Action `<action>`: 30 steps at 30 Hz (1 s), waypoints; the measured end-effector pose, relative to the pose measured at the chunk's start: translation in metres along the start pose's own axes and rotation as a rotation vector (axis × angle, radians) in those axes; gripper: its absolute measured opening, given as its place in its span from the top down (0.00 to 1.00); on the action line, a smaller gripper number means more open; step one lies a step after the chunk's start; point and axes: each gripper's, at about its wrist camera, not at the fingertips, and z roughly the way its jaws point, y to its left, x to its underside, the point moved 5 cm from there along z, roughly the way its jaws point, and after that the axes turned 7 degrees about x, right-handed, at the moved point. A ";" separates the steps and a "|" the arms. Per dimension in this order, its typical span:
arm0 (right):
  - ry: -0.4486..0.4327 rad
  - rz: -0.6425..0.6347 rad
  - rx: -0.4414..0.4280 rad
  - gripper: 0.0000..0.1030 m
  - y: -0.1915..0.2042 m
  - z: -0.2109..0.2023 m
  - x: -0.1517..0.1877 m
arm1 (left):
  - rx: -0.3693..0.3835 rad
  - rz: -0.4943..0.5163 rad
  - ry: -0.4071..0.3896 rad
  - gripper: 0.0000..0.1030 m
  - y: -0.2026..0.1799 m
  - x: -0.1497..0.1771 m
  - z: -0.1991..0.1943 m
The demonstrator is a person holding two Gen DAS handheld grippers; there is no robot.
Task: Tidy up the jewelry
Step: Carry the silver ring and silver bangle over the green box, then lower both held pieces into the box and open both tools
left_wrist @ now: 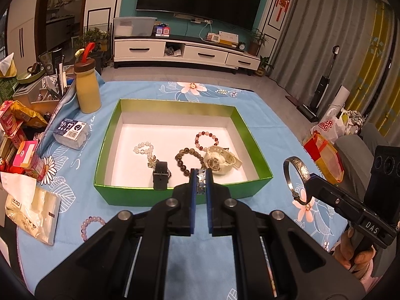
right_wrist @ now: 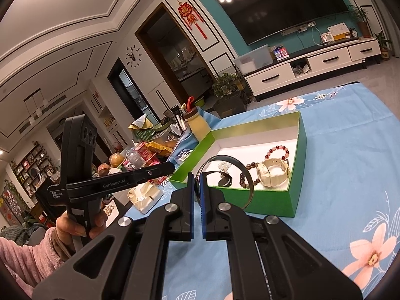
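Observation:
A green box (left_wrist: 140, 195) with a white floor stands on the blue floral cloth. In it lie a white bead bracelet (left_wrist: 143, 148), a black watch (left_wrist: 160, 175), a dark bead bracelet (left_wrist: 186, 160), a pink bead bracelet (left_wrist: 208, 136) and a cream watch (left_wrist: 221, 161). My left gripper (left_wrist: 200, 178) is shut on a small silvery piece over the box's near wall. My right gripper (right_wrist: 197, 182) is shut on a silver bangle (right_wrist: 246, 175), held up right of the box; the bangle also shows in the left wrist view (left_wrist: 297, 172). A purple bead bracelet (left_wrist: 88, 226) lies on the cloth.
A yellow bottle (left_wrist: 87, 87), a pack of cotton swabs (left_wrist: 71, 131), snack packets (left_wrist: 22, 160) and a plastic bag (left_wrist: 32, 212) crowd the table's left side. A red and yellow bag (left_wrist: 323, 157) sits at the right edge.

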 end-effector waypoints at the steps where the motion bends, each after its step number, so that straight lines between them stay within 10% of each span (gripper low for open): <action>1: 0.000 -0.001 0.000 0.96 0.000 0.001 -0.002 | 0.000 -0.001 -0.001 0.94 0.001 -0.001 0.001; 30: 0.001 -0.035 0.014 0.96 -0.004 0.042 -0.036 | 0.000 -0.046 -0.016 0.94 0.028 -0.036 0.026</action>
